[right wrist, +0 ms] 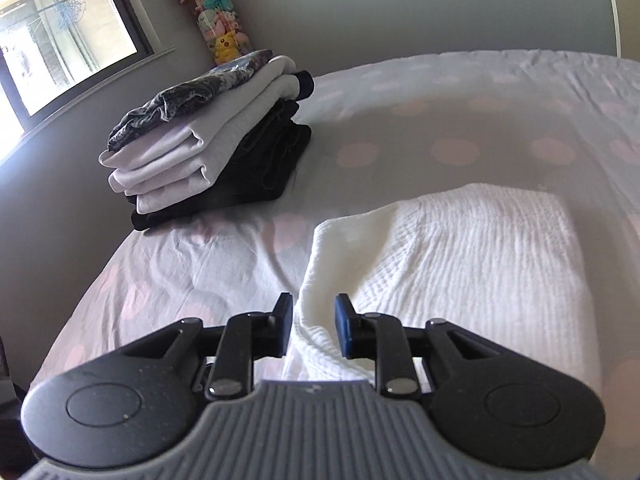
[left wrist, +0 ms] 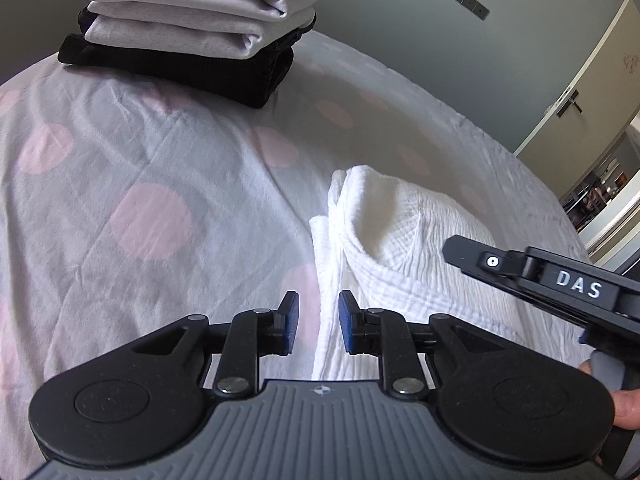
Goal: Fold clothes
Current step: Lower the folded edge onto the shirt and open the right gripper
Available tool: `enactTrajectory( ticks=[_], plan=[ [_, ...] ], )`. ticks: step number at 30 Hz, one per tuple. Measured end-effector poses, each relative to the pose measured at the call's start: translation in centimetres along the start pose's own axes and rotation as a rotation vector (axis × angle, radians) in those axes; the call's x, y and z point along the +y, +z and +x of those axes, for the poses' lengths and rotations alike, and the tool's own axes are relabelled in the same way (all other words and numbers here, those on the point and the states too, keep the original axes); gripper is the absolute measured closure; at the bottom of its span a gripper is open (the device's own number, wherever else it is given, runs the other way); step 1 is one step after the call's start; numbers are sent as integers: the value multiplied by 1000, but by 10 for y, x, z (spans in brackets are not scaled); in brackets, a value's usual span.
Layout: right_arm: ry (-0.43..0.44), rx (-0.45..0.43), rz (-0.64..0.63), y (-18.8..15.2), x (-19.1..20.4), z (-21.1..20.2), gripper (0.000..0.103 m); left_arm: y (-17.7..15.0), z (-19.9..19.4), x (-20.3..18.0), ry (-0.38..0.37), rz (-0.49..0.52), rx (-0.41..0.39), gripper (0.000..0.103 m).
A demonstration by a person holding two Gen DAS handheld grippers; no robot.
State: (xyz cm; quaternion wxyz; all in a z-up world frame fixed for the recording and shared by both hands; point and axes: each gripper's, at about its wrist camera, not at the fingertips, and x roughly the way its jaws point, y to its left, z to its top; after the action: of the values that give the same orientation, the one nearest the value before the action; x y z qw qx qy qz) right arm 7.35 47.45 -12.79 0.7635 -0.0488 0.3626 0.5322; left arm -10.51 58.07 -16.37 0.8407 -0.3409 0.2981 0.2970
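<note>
jaws of both grippers apparently free of folded white garment (right wrist: 460,248).

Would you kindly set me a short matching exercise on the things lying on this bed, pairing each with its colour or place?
Things:
1. bedsheet
2. white textured garment
3. stack of folded clothes
4. plush toys

Descriptions:
A. in the room's corner, behind the stack
B. pale with pink dots
C. folded, nearest the grippers
D. black pieces at the bottom, light grey above

Pairs: 1-B, 2-C, 3-D, 4-A
</note>
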Motion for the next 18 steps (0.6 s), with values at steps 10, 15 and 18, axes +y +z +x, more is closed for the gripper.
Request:
enactTrajectory(
  ticks=[10, 15, 18],
  plan=[
    [-149, -42, -9, -35, -54, -57, 77, -21, -20, -25, 54, 92, 60, 52],
    [-197, -3, -21, -51, -71, -54, 77, -25, -21, -12, 98, 60, 83, 52],
    [-142, 29, -27, -60, -69, -52, 77, -22, -21, -4, 82, 18, 87, 52]
  ],
)
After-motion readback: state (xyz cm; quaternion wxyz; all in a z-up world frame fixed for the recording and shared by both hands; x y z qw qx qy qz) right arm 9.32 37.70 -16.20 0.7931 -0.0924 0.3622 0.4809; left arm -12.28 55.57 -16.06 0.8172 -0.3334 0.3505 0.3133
